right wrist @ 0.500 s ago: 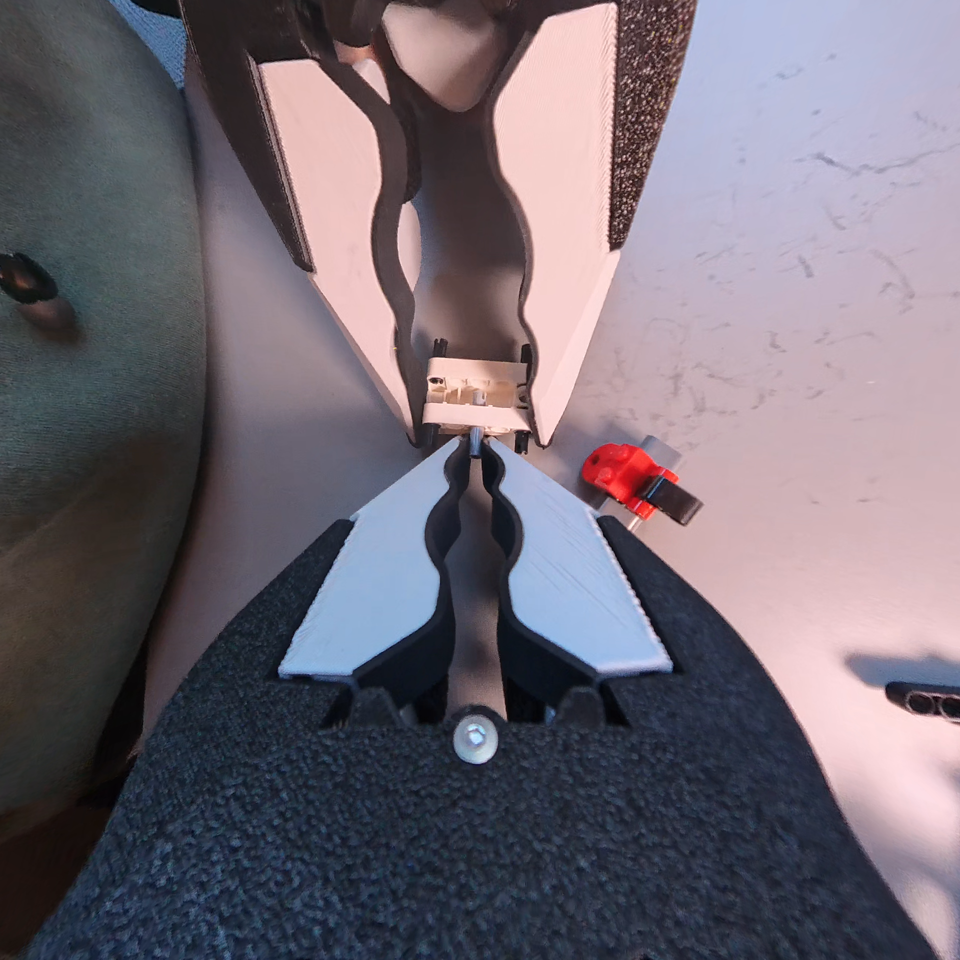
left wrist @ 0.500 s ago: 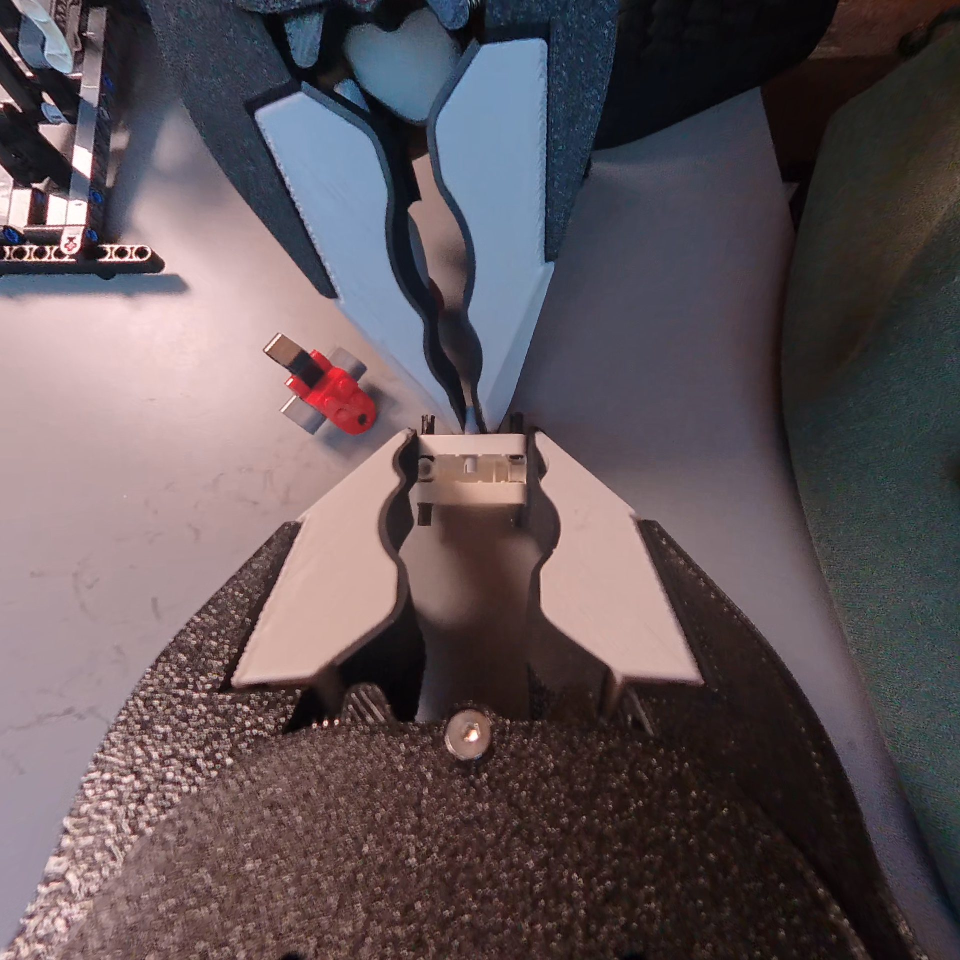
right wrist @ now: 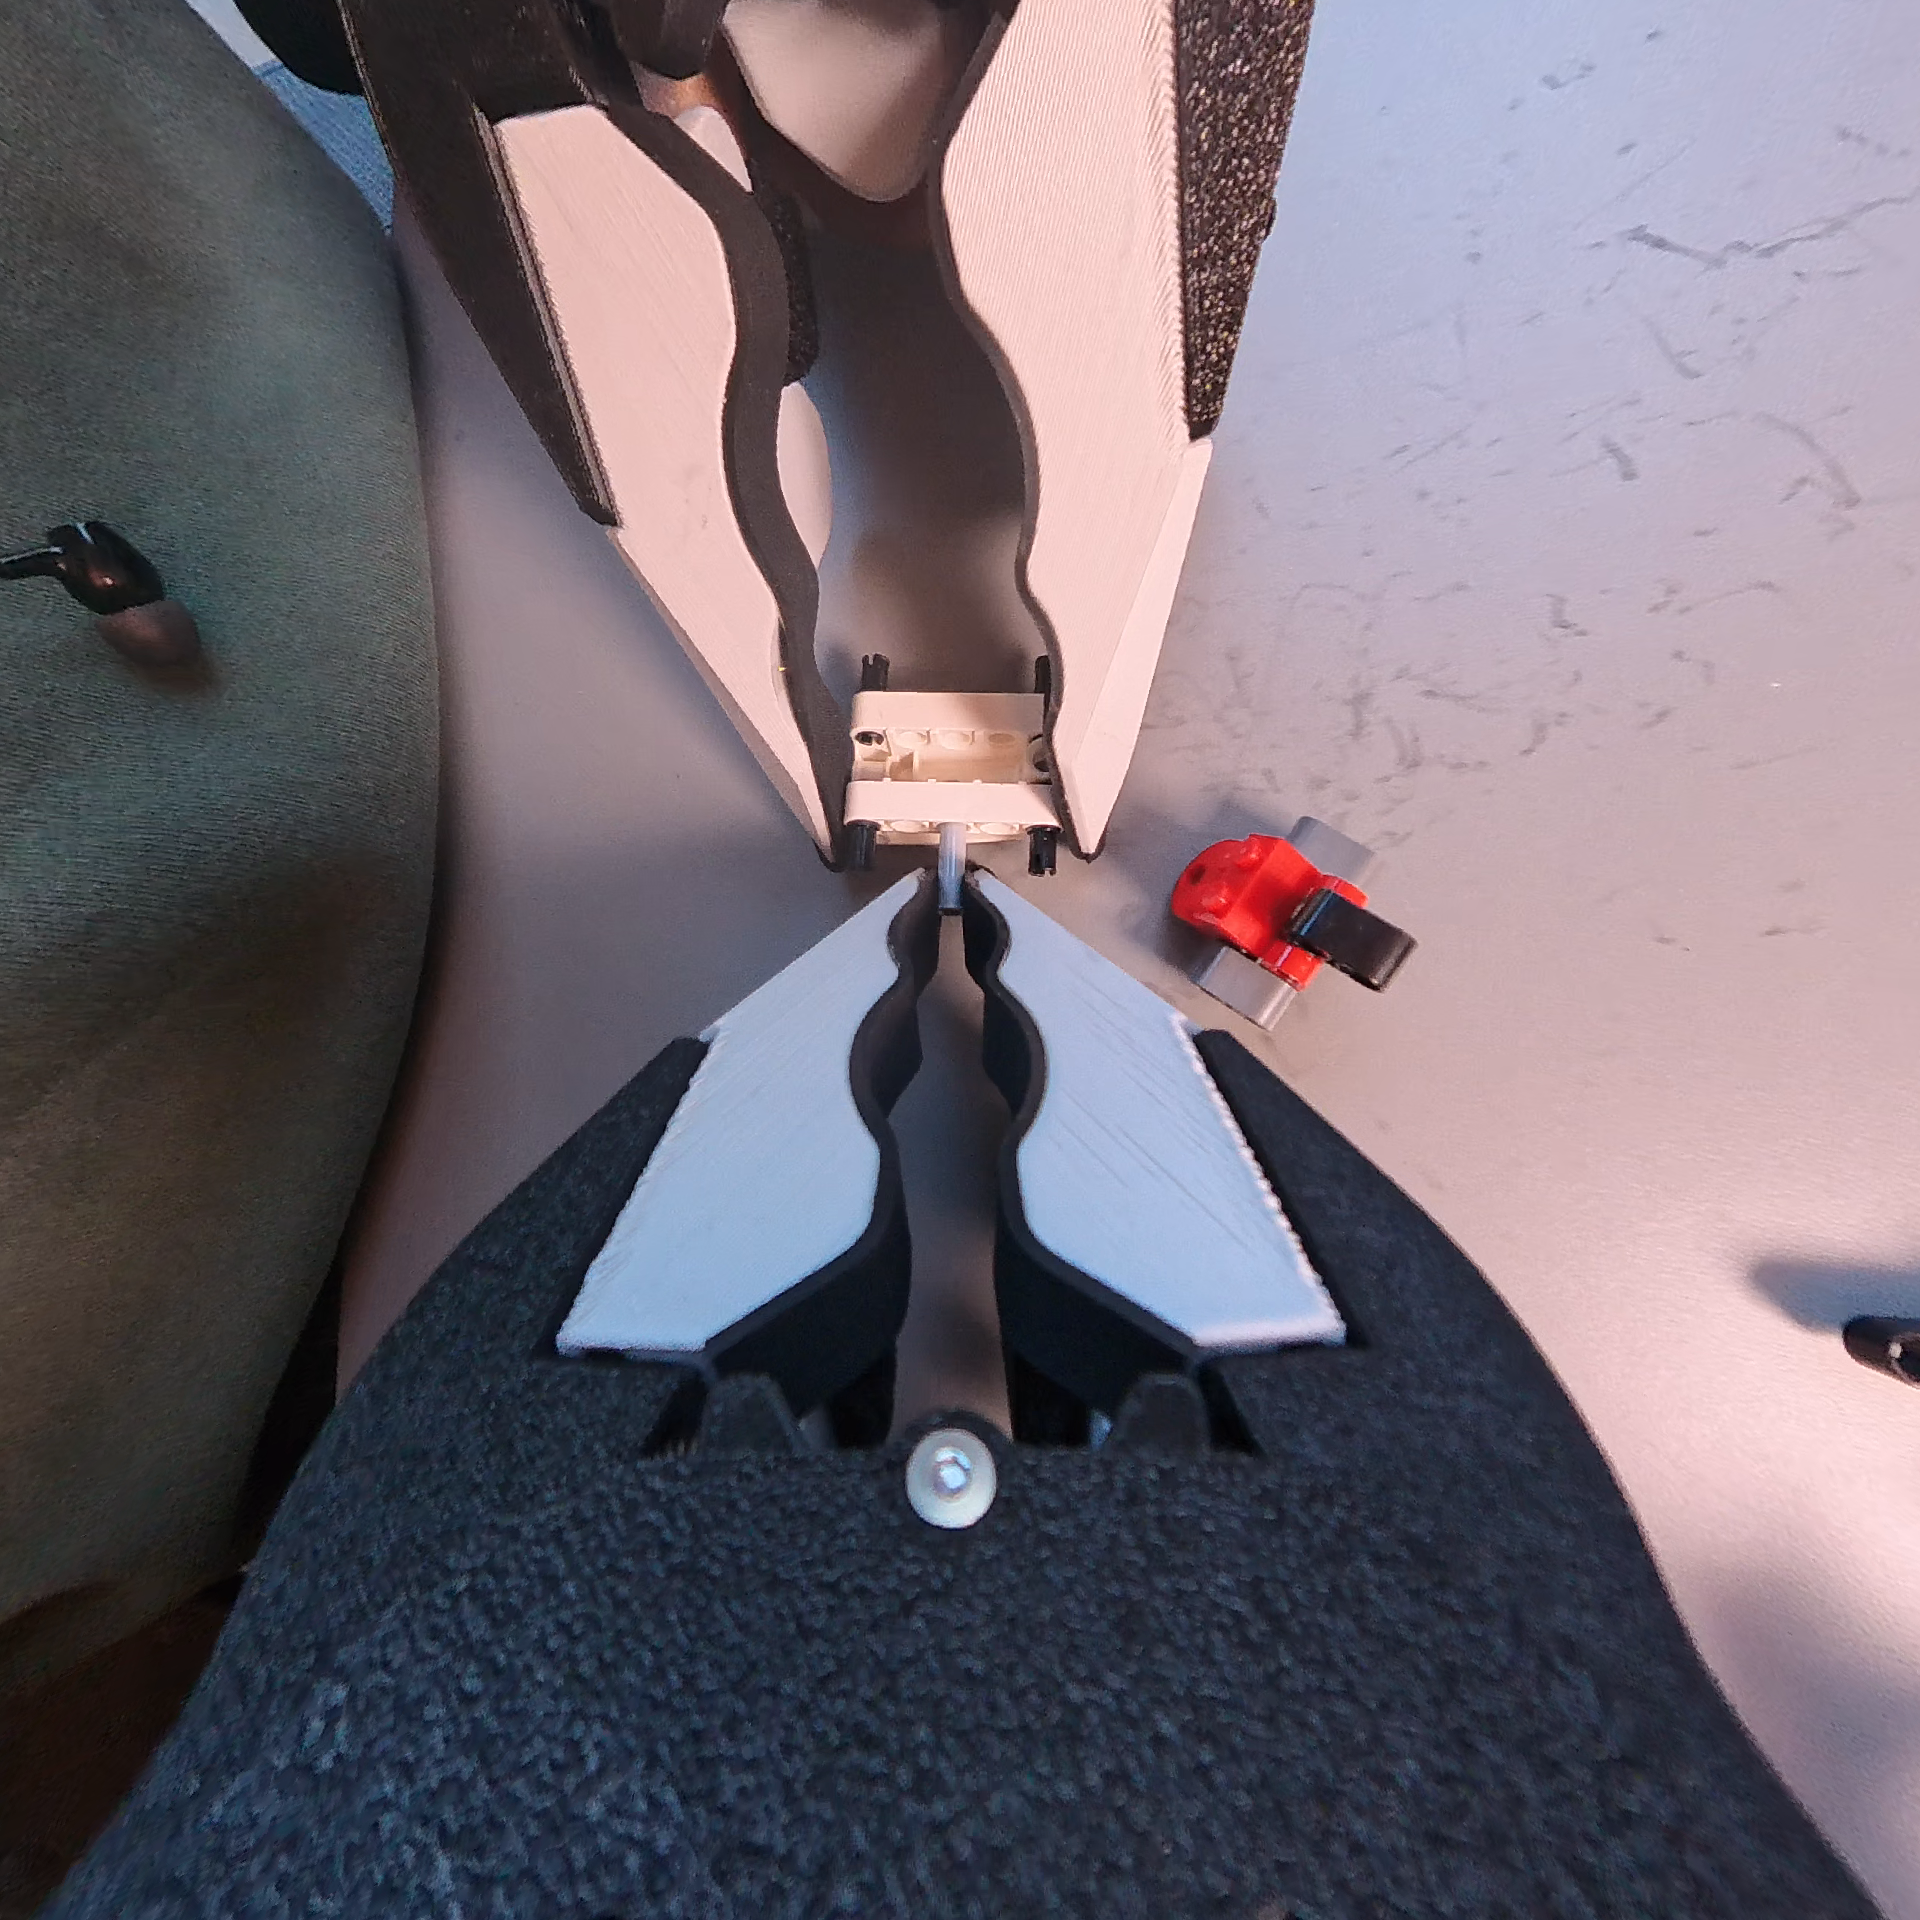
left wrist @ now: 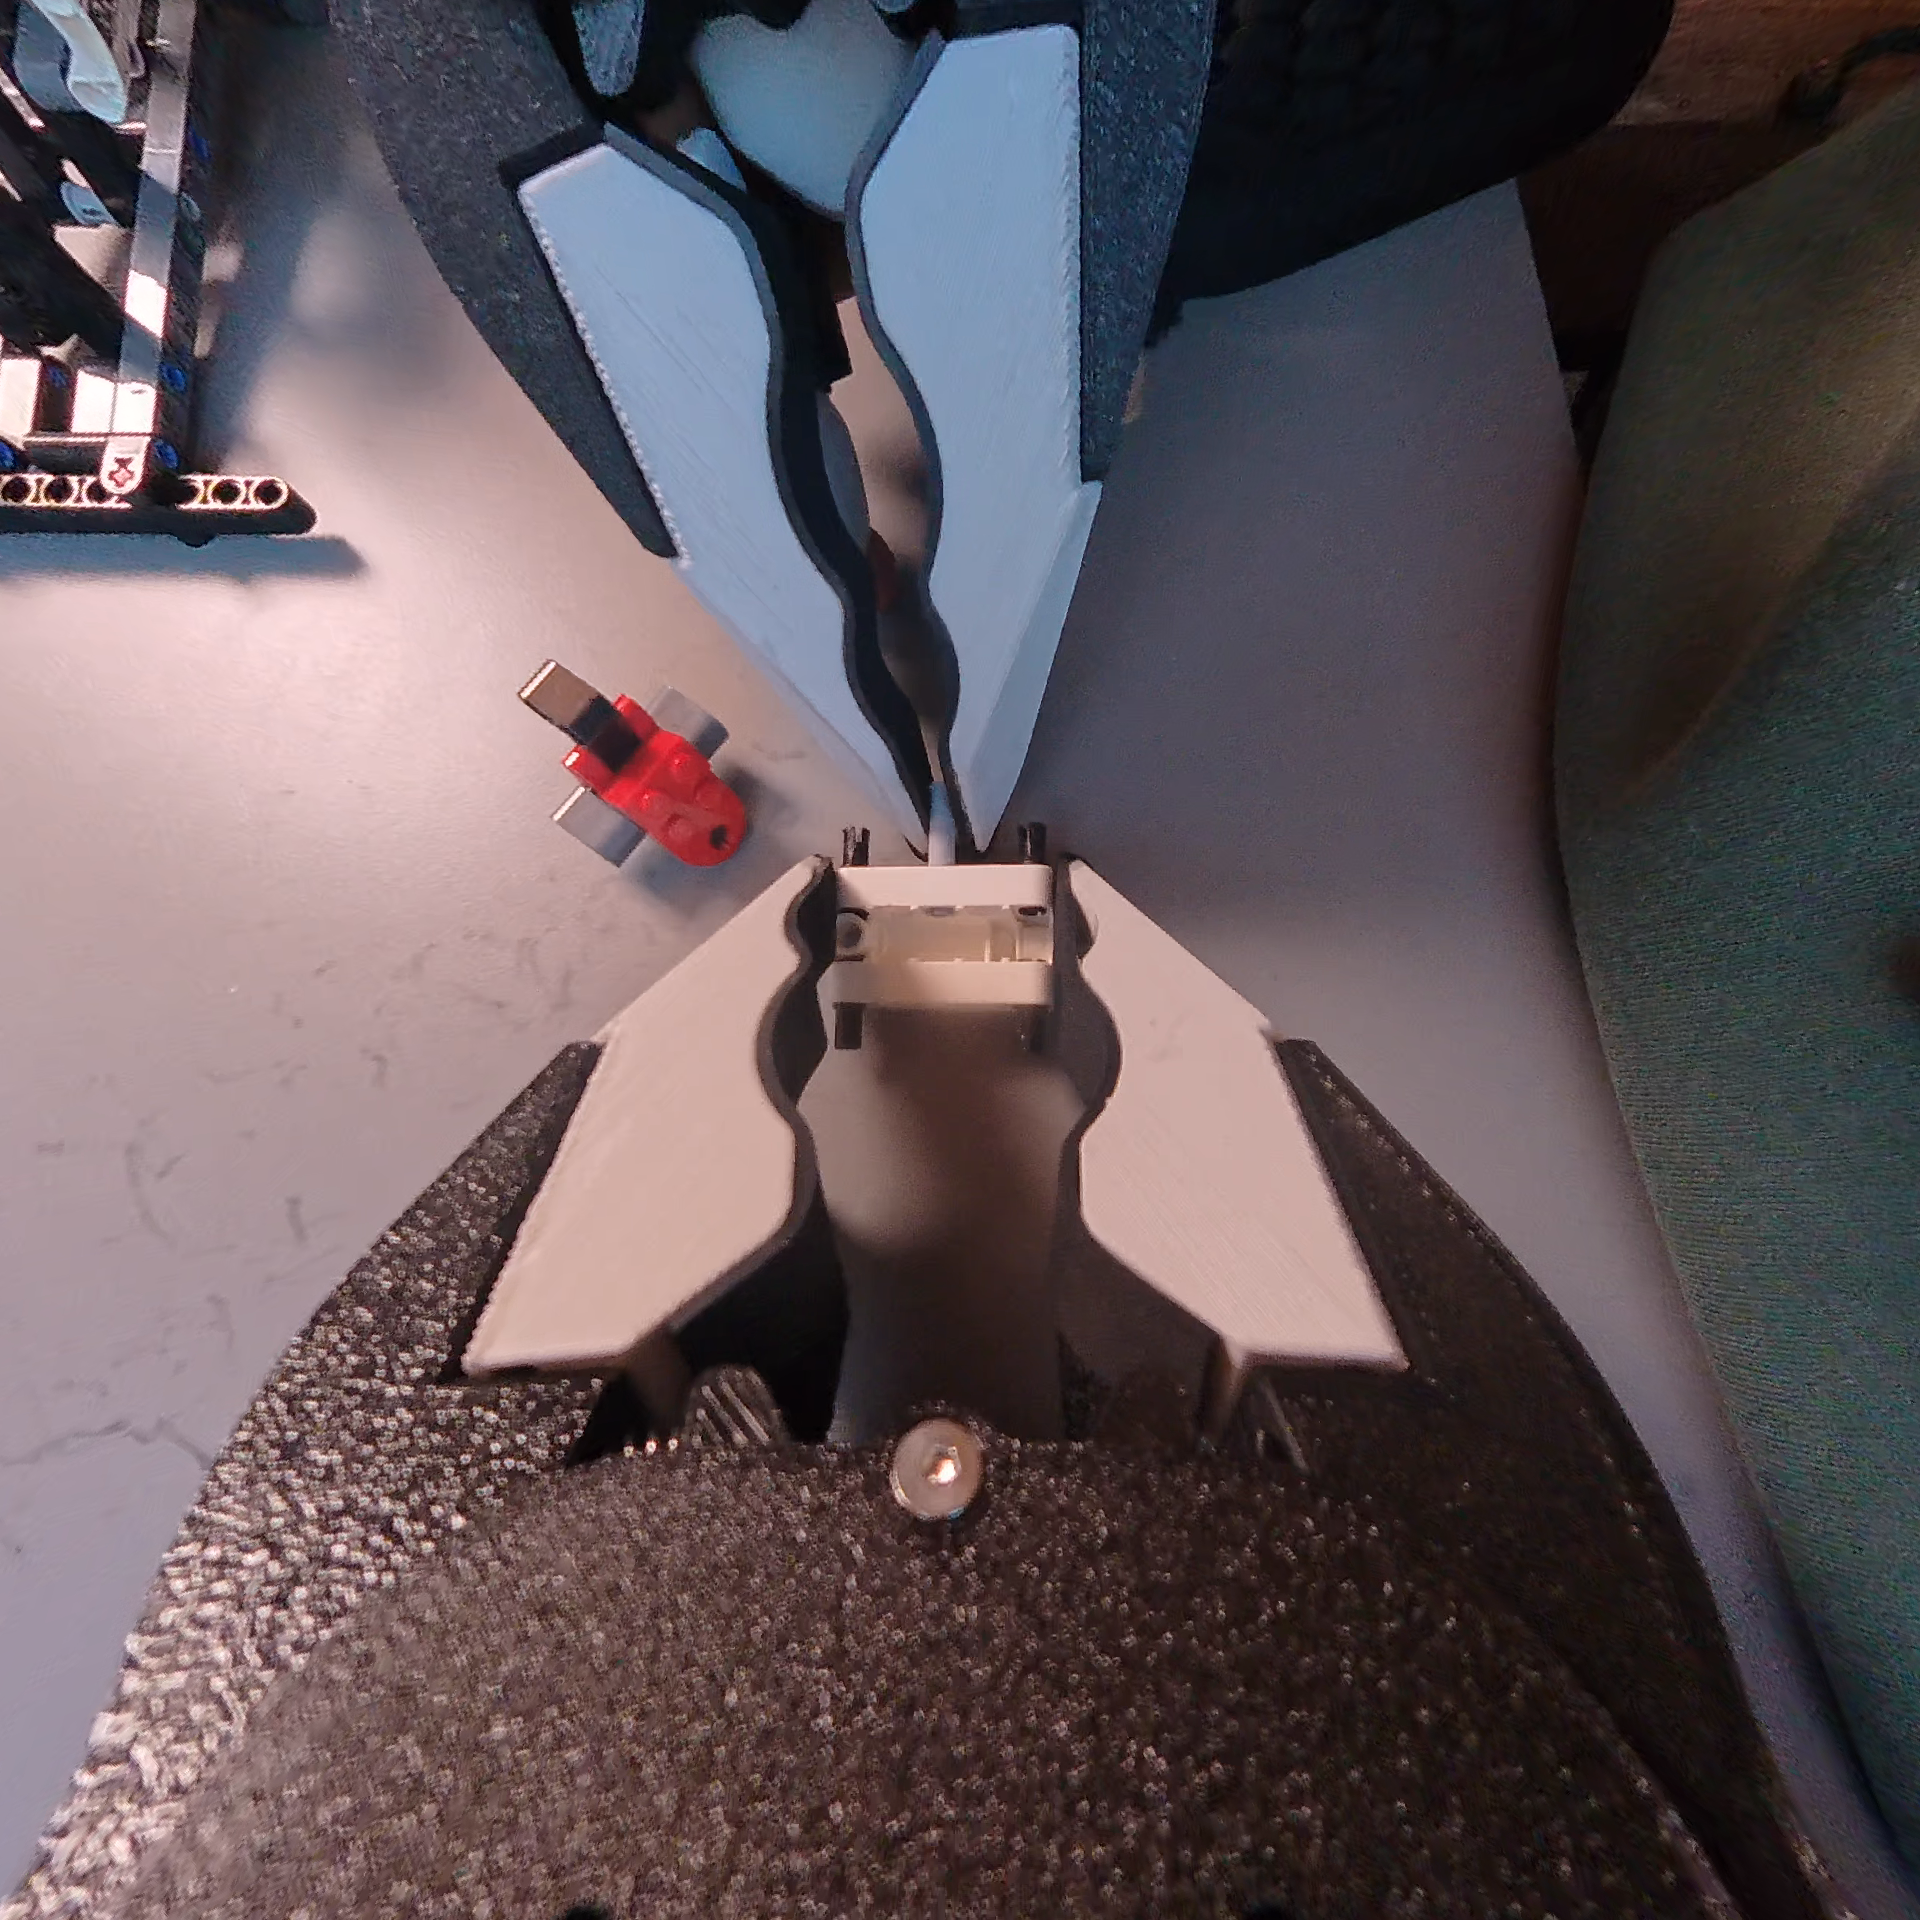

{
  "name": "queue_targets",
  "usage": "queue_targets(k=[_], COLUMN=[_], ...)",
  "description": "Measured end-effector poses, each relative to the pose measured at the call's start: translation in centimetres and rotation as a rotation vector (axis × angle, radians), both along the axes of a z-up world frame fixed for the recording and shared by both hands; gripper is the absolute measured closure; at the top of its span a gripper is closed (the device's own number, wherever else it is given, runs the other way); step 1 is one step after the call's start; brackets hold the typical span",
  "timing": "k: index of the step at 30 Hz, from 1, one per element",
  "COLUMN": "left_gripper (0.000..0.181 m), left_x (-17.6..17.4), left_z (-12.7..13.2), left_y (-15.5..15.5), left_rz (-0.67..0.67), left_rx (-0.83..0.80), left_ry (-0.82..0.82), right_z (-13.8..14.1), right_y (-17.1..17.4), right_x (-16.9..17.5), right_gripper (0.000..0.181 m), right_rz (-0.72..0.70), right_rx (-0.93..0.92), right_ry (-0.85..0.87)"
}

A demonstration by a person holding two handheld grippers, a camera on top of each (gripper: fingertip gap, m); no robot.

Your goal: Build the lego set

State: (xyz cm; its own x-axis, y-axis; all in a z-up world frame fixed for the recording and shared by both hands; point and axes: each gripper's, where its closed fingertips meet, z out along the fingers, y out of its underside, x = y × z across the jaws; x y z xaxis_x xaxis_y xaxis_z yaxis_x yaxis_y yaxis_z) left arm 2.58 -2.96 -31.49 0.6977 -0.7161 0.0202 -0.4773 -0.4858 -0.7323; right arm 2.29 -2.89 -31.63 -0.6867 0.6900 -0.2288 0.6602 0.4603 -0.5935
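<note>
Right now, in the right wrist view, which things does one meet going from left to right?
Green cushion → white frame piece held by the left tongs → red and grey piece on the table.

Right tool (right wrist: 943,896) pinching grey pin (right wrist: 950,864) against white frame (right wrist: 951,774) clamped in left tool (right wrist: 951,790).

A pale grey desk (left wrist: 260,1039) with faint scuff marks carries everything. A green upholstered seat (left wrist: 1766,831) sits along its edge, holding a small black object (right wrist: 94,566).
</note>
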Motion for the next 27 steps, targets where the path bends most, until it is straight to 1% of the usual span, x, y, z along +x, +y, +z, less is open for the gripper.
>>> queue_targets(k=[17,27], left_gripper=[0.139,0.139], left_x=[0.00,0.01], left_z=[-0.01,-0.01], left_y=[-0.05,-0.06], left_rz=[0.001,0.001], left_rx=[-0.003,-0.001], left_ry=[-0.004,-0.001], right_z=[0.01,-0.01], right_y=[0.02,0.04], right_x=[0.08,0.12], right_gripper=[0.178,0.178], right_rz=[-0.020,-0.001], right_rx=[-0.045,-0.036], right_ry=[-0.043,-0.037])
